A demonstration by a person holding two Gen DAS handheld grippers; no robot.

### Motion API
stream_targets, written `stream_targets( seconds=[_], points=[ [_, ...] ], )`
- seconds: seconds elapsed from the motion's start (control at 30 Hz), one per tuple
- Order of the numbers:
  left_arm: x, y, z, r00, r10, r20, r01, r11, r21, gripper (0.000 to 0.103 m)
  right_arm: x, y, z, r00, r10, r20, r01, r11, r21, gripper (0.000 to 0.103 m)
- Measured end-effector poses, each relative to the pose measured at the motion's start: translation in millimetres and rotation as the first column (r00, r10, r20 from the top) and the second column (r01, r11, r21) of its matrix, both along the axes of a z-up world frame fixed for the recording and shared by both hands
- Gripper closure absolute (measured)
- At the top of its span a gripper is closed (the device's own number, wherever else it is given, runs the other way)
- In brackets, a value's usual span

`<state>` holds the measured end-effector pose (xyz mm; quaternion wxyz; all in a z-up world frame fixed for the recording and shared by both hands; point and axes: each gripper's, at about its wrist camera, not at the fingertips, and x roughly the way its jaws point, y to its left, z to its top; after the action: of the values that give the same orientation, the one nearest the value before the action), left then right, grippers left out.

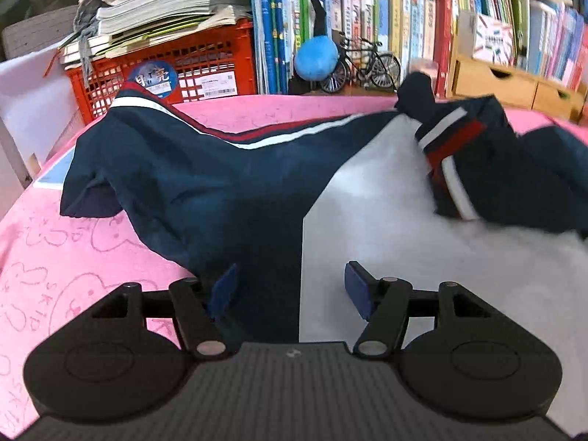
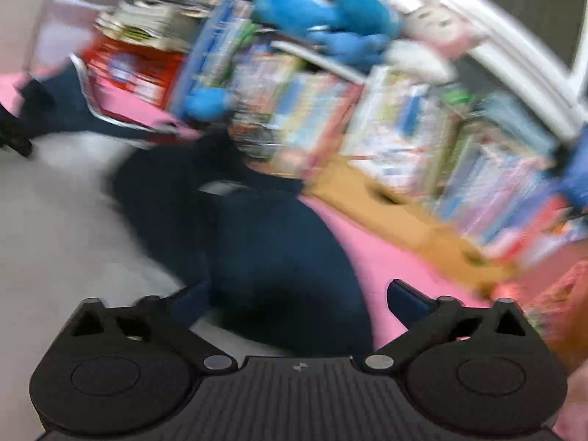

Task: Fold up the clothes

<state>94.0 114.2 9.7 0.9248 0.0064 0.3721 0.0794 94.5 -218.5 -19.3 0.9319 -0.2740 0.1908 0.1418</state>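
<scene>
A navy jacket (image 1: pixel 205 183) with a white panel (image 1: pixel 386 202) and red and white stripes lies spread on the pink table cover (image 1: pixel 55 257). Its right sleeve (image 1: pixel 477 158) is flopped over the white panel, with the striped cuff showing. My left gripper (image 1: pixel 292 286) is open above the jacket's near edge, where navy meets white; its pads do not press the cloth. The right wrist view is blurred. In it my right gripper (image 2: pixel 297 297) stands wide open over a navy part of the jacket (image 2: pixel 279 257) and holds nothing.
Behind the table stand a red crate (image 1: pixel 165 70) under stacked books, a full bookshelf (image 1: pixel 386 18), a blue plush ball (image 1: pixel 316 57), a model bicycle (image 1: pixel 364 66) and a wooden drawer box (image 1: pixel 496 81). Pink table cover (image 2: pixel 386 257) shows right of the jacket.
</scene>
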Motion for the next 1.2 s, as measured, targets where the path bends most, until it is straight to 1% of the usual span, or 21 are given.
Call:
stream_targets(
  seconds=[0.07,0.13,0.17,0.2,0.3,0.43,0.57,0.6,0.63,0.67,0.7,0.77,0.8,0.9,0.97,1.0,1.07,1.1,1.13,1.17,1.2],
  points=[
    [3.2,-1.0,-2.5,1.0,-0.001,-0.001,0.001,1.0,0.007,0.034,9.6,-4.6,-8.4,0.999,0.009,-0.05,-0.009,1.0,-0.002,0.0],
    [8.3,-3.9,-3.9,1.0,-0.003,-0.004,0.003,1.0,0.013,0.033,22.6,-4.2,-15.6,0.996,0.003,-0.088,-0.003,1.0,0.006,0.013],
    [10.5,-5.9,-4.9,1.0,-0.003,-0.005,0.003,1.0,0.018,0.033,35.4,-1.1,-16.0,0.996,-0.042,-0.075,0.043,0.999,0.014,0.05],
    [12.1,-8.1,-6.2,1.0,-0.001,-0.006,0.001,1.0,0.028,0.032,46.3,-2.8,-11.5,0.992,-0.112,-0.057,0.114,0.993,0.03,0.072],
    [18.0,-11.8,-5.6,1.0,0.004,-0.007,-0.003,0.999,0.049,0.032,84.4,-27.4,10.0,0.948,-0.319,-0.02,0.319,0.944,0.082,0.094],
    [29.9,-16.6,-6.4,1.0,0.001,-0.004,-0.001,0.998,0.062,0.032,127.9,-85.4,18.4,0.807,-0.568,0.163,0.584,0.807,-0.082,0.098],
    [40.4,-17.0,-2.3,1.0,-0.002,0.009,0.002,0.997,0.08,0.033,139.6,-167.9,32.8,0.674,-0.732,0.099,0.739,0.671,-0.064,0.096],
    [42.4,-16.0,0.4,1.0,-0.006,0.018,0.004,0.996,0.091,0.033,135.6,-180.8,36.5,0.67,-0.741,0.045,0.742,0.669,-0.039,0.09],
    [44.5,-15.0,3.1,1.0,-0.007,0.027,0.004,0.995,0.101,0.033,128.2,-187.8,41.1,0.704,-0.71,-0.021,0.71,0.704,0.007,0.088],
    [47.8,-13.7,6.1,0.999,-0.003,0.037,-0.001,0.994,0.111,0.032,118.5,-191.0,46.4,0.758,-0.646,-0.09,0.651,0.755,0.071,0.072],
    [52.1,-12.4,9.3,0.999,0.007,0.046,-0.012,0.993,0.115,0.032,107.9,-187.1,51.7,0.824,-0.548,-0.145,0.565,0.812,0.143,0.04],
    [58.7,-10.2,13.5,0.998,0.027,0.061,-0.033,0.994,0.104,0.032,89.4,-157.4,54.3,0.932,-0.333,-0.144,0.359,0.906,0.224,0.003],
    [61.1,-9.9,13.6,0.997,0.032,0.063,-0.038,0.995,0.094,0.031,80.6,-141.0,54.6,0.966,-0.223,-0.128,0.25,0.934,0.254,0.0],
    [66.1,-12.3,5.4,0.999,0.038,0.036,-0.041,0.995,0.09,0.029,80.8,-74.9,47.0,0.997,-0.002,-0.073,0.018,0.977,0.213,0.0],
    [68.0,-16.6,-6.3,0.999,0.039,-0.004,-0.038,0.993,0.108,0.029,96.6,-40.0,29.5,0.996,0.016,-0.093,-0.004,0.992,0.125,0.005],
    [66.5,-17.8,-11.7,0.999,0.039,-0.003,-0.039,0.992,0.117,0.027,108.1,-28.4,20.8,0.993,-0.012,-0.121,0.023,0.995,0.092,0.038],
    [60.3,-21.2,-17.0,0.999,0.035,0.036,-0.04,0.988,0.152,0.023,132.4,-33.6,21.6,0.976,-0.137,-0.171,0.157,0.981,0.11,0.08],
    [58.0,-23.2,-18.7,0.998,0.025,0.05,-0.034,0.984,0.175,0.023,142.7,-45.4,29.5,0.963,-0.217,-0.157,0.237,0.964,0.123,0.083],
    [56.2,-25.4,-20.0,0.998,0.014,0.061,-0.026,0.98,0.198,0.022,150.8,-63.1,41.2,0.941,-0.325,-0.093,0.335,0.935,0.114,0.085],
    [55.0,-27.2,-21.0,0.998,0.005,0.07,-0.02,0.975,0.219,0.021,156.8,-81.5,50.8,0.885,-0.465,0.027,0.462,0.884,0.064,0.088],
    [54.0,-28.6,-21.8,0.997,-0.003,0.078,-0.015,0.971,0.237,0.019,162.0,-99.8,58.9,0.786,-0.592,0.179,0.6,0.8,0.012,0.088]
  ],
)
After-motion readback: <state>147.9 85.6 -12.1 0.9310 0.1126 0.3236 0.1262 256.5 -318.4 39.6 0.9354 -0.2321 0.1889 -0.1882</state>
